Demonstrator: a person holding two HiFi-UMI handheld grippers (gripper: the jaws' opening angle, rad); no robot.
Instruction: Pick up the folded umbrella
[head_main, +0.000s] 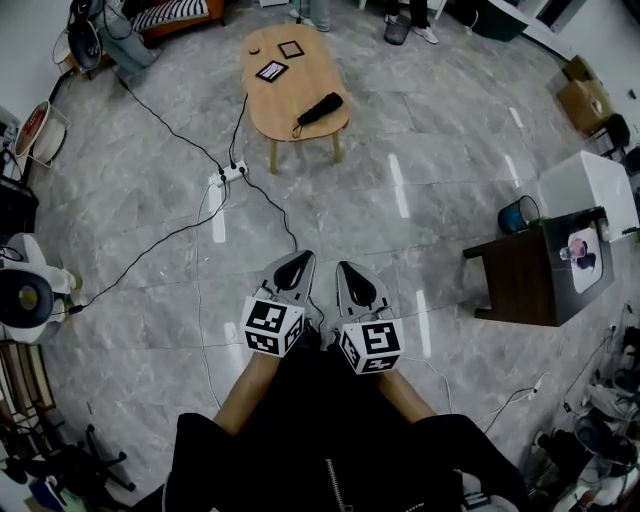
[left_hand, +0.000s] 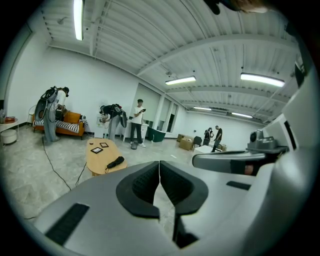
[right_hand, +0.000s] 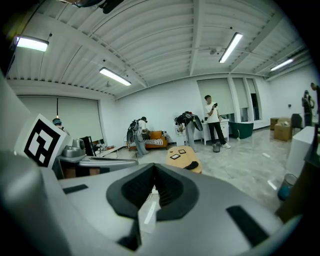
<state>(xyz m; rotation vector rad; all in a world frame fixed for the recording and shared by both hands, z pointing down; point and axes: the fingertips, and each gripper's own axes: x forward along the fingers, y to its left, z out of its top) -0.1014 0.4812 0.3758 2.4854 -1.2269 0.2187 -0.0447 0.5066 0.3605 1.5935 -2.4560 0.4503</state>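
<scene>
**Head view:** my left gripper (head_main: 299, 258) and right gripper (head_main: 349, 268) sit side by side, both empty. They are well apart from the umbrella (head_main: 320, 108), which lies near the table (head_main: 262, 120) edge. A cable (head_main: 165, 122) crosses the floor between and could catch a foot.

**Left gripper view:** my jaws are pressed together on nothing, with the umbrella (left_hand: 115, 162) far ahead.

**Right gripper view:** my jaws are likewise closed. If left unopened, either gripper would shove the umbrella off the edge.

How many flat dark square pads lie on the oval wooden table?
2. One square pad lies near the far end of the table; the other sits just nearer, at its left edge. No more seem hidden.
</scene>
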